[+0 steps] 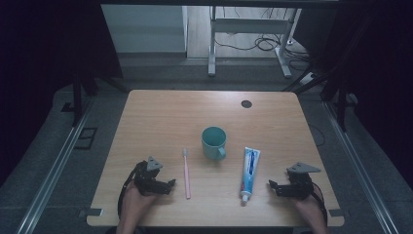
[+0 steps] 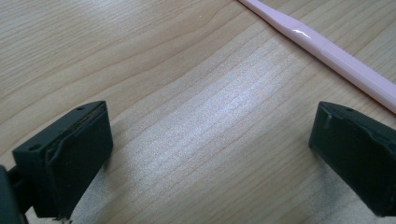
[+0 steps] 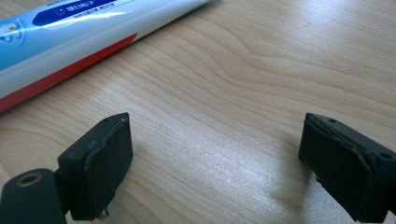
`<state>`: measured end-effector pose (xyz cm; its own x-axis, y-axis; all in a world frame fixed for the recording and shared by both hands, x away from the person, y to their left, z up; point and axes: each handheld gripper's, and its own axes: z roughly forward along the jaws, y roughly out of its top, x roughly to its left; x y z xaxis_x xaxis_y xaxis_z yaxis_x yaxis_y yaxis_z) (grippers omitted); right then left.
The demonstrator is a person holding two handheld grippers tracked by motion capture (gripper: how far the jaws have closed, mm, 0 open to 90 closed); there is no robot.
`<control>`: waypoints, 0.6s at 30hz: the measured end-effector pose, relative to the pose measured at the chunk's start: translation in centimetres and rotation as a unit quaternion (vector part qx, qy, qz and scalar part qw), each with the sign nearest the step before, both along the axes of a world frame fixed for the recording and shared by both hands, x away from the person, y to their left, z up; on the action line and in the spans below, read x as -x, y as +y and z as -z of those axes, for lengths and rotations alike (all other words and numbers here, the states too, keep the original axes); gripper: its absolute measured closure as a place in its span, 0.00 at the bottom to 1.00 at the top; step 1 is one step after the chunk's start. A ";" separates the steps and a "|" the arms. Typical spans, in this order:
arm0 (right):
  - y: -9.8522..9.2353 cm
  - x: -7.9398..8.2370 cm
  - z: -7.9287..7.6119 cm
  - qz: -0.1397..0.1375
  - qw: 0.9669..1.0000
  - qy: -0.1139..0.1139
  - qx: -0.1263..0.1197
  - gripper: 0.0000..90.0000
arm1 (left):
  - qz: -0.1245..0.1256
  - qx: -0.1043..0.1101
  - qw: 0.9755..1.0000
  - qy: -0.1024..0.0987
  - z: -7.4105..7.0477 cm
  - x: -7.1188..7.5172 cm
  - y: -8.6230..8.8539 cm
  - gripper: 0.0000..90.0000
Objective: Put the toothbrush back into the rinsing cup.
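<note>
A teal mug (image 1: 214,142) stands near the middle of the wooden table (image 1: 160,117). Left of it lies a pink toothbrush (image 1: 186,172) (image 2: 322,49), pointing away from me. A white and blue toothpaste tube (image 1: 249,173) (image 3: 74,32) lies right of the mug, cap toward me. My left gripper (image 1: 171,185) (image 2: 212,149) rests low on the table just left of the toothbrush, open and holding nothing. My right gripper (image 1: 271,185) (image 3: 215,156) sits right of the tube's cap end, also open with bare wood between its jaws.
A dark round hole (image 1: 246,104) marks the table's far right. Beyond the table stand a white desk frame (image 1: 243,29) and loose cables (image 1: 265,44) on the floor. Metal rails (image 1: 53,165) run along both sides.
</note>
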<state>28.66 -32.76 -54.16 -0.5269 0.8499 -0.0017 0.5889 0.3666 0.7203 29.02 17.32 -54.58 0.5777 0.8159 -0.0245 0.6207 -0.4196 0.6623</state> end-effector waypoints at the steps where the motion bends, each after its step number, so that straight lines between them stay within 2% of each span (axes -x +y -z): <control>1: 0.0 0.0 0.0 0.000 1.000 0.000 0.000 0.11 | 0.000 0.000 1.000 0.000 0.0 0.0 0.0 0.00; 10: 0.0 0.0 0.0 0.001 1.000 0.000 0.000 0.11 | -0.008 0.000 1.000 -0.002 0.0 0.0 -0.1 0.01; 18: 0.0 0.0 0.0 0.001 1.000 -0.001 0.000 0.11 | -0.004 0.004 1.000 -0.007 -0.1 0.1 -0.1 0.07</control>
